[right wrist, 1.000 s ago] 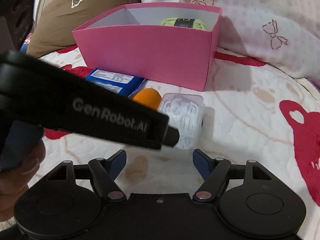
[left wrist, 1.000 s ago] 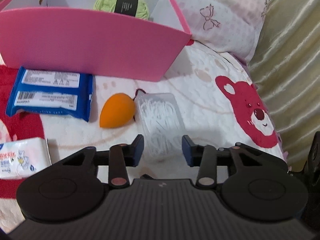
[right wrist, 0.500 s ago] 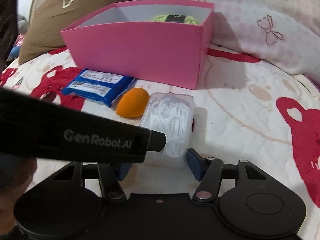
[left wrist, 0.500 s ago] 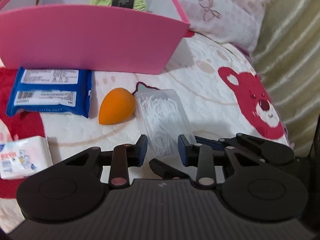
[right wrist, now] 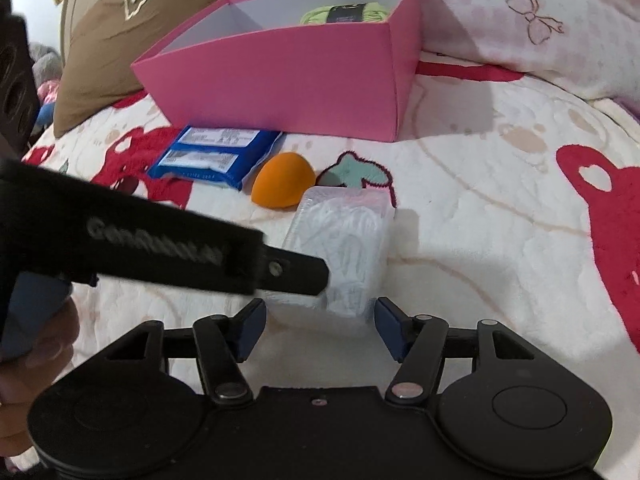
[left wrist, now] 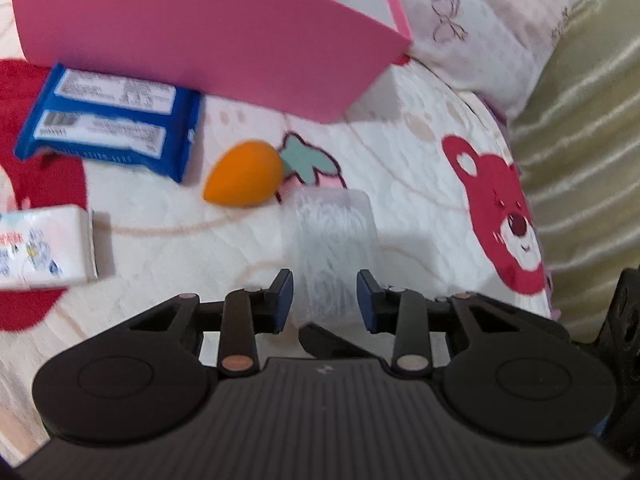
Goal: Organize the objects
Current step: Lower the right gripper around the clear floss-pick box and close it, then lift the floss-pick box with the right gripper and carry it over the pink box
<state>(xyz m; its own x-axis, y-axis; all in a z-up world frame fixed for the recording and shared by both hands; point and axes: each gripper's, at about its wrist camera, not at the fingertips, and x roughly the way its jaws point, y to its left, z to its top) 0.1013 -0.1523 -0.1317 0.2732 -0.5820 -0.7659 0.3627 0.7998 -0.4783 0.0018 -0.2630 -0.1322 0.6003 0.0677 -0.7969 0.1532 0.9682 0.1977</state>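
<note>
A clear plastic box of white floss picks (left wrist: 330, 240) lies on the bed blanket, its near end between the blue pads of my left gripper (left wrist: 324, 300), which is shut on it. In the right wrist view one left finger (right wrist: 296, 272) presses the box's (right wrist: 348, 240) left side. My right gripper (right wrist: 320, 320) sits just behind the box's near end; its jaws are opening and do not touch it. An orange egg-shaped sponge (left wrist: 244, 174) rests beyond the box. The pink box (right wrist: 288, 76) stands further back with green yarn (right wrist: 344, 12) inside.
A blue packet (left wrist: 112, 120) lies left of the sponge, in front of the pink box. A white tissue pack (left wrist: 44, 248) sits at the left. Pillows (right wrist: 520, 12) lean behind the pink box, a brown cushion (right wrist: 120, 32) to its left. A person's hand (right wrist: 36, 344) grips the left tool.
The left jaws narrowed onto the floss box. The box slid away from the sponge toward the grippers, uncovering a strawberry print. The right jaws narrowed, then widened slightly.
</note>
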